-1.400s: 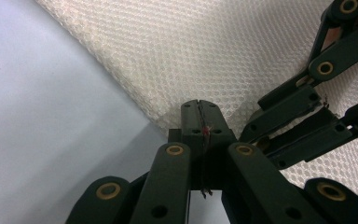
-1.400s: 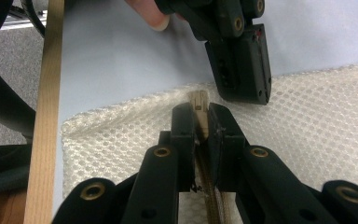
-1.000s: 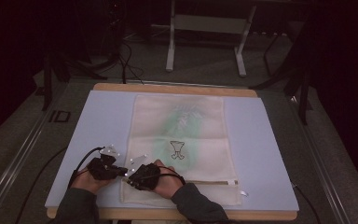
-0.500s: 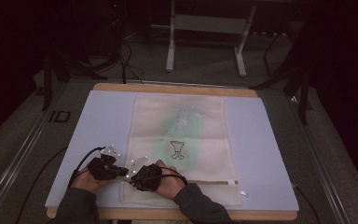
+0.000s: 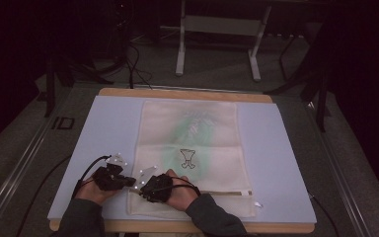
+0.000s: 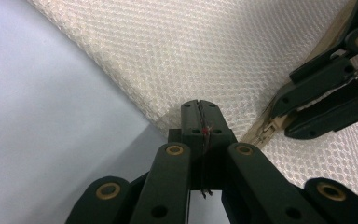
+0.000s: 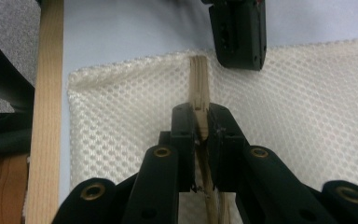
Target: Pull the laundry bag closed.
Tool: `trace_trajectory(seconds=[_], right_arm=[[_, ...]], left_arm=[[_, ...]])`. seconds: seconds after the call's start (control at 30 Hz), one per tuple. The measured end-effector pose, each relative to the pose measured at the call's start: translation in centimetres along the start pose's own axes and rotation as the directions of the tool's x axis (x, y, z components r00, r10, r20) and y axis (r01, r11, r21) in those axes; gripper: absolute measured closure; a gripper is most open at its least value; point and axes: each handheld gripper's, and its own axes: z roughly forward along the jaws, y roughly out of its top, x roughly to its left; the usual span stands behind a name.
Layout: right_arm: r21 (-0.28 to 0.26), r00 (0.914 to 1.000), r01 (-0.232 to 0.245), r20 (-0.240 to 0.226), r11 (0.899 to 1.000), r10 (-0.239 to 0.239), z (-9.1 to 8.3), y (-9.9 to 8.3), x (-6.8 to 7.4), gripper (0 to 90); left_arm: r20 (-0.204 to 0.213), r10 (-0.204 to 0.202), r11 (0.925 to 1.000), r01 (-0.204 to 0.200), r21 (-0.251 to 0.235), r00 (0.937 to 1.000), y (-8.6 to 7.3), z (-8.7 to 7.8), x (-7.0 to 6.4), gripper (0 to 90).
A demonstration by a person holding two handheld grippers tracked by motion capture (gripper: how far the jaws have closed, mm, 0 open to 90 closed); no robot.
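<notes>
A cream mesh bag with a small dark print lies flat on the pale blue table, its zipper running along the near end. My left gripper is shut on the bag's left edge beside the zipper's end. In the left gripper view its jaws are pressed together over the mesh. Just to its right, my right gripper is shut on the beige zipper strip, which passes between its jaws. The two grippers sit almost tip to tip.
The table's wooden rim runs close by the bag's near end. A small white tag lies at the bag's right near corner. Metal stand legs and cables stand on the floor beyond the table.
</notes>
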Motion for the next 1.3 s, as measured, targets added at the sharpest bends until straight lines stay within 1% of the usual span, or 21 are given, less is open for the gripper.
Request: trace_trajectory(seconds=[0.3,0.47,0.67,0.93,1.03,1.3], right_arm=[[0.02,0.9999,0.01,0.004,1.0,-0.01,-0.6,-0.5,0.0,82.3],[0.022,1.0,0.006,0.006,1.0,-0.006,-0.8,-0.6,0.1,82.3],[0.038,0.9998,0.015,0.013,0.999,-0.016,-1.2,-0.8,0.3,82.3],[0.041,0.9998,0.014,0.015,0.999,-0.014,-1.8,-1.3,0.4,82.3],[0.045,0.9997,0.02,0.015,0.999,-0.021,-2.0,-1.5,0.4,82.3],[0.054,0.9997,0.014,0.019,0.998,-0.015,-2.4,-1.9,0.4,82.3]], left_arm=[[0.001,0.001,1.0,-0.001,-0.001,1.0,0.0,0.0,0.0,89.8],[0.002,0.002,1.0,-0.002,-0.002,1.0,0.0,0.0,0.0,89.8],[0.001,0.002,1.0,-0.002,-0.003,1.0,0.0,0.0,0.0,89.8],[0.0,0.009,1.0,-0.009,0.002,1.0,0.0,0.0,0.0,89.8],[0.0,0.01,0.9999,-0.01,0.002,0.9999,0.0,0.0,0.0,89.8],[0.0,0.011,0.9999,-0.011,0.002,0.9999,0.0,0.0,0.0,89.8]])
